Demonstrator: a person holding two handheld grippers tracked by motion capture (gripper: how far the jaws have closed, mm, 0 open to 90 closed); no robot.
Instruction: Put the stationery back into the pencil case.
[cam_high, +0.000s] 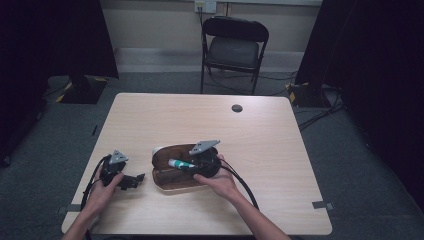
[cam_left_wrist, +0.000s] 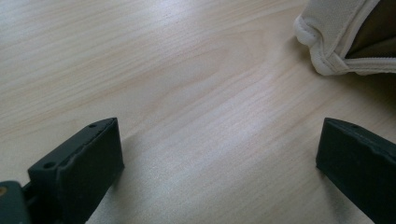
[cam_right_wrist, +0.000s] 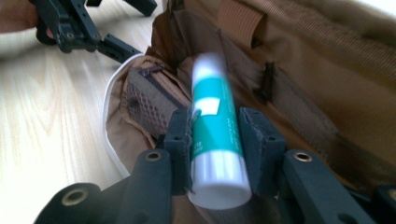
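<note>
The table (cam_high: 280, 150) is pale wood-grain with a dark round cap near its far edge. On it lies an open case (cam_high: 170, 177), cream outside, brown fabric inside, with elastic loops and a mesh pocket that the right gripper view shows.

The right gripper (cam_high: 192, 166), held over the open case, has its jaws clamped on a glue stick (cam_right_wrist: 215, 135). The stick lies between the two pads, its white base end toward the camera and its white cap pointing away, into the case. The mesh pocket sits just left of the jaws, the loops ahead and right of them. The stick's label is teal with a white patch and small white lettering along it, too blurred to read; no brand can be made out.

The left gripper (cam_high: 131, 181) rests on the table to the left of the case, its jaws wide apart with bare wood between them. In its own view the case's cream piped edge (cam_left_wrist: 327, 56) lies ahead of the right-hand jaw, not touching it.
</note>
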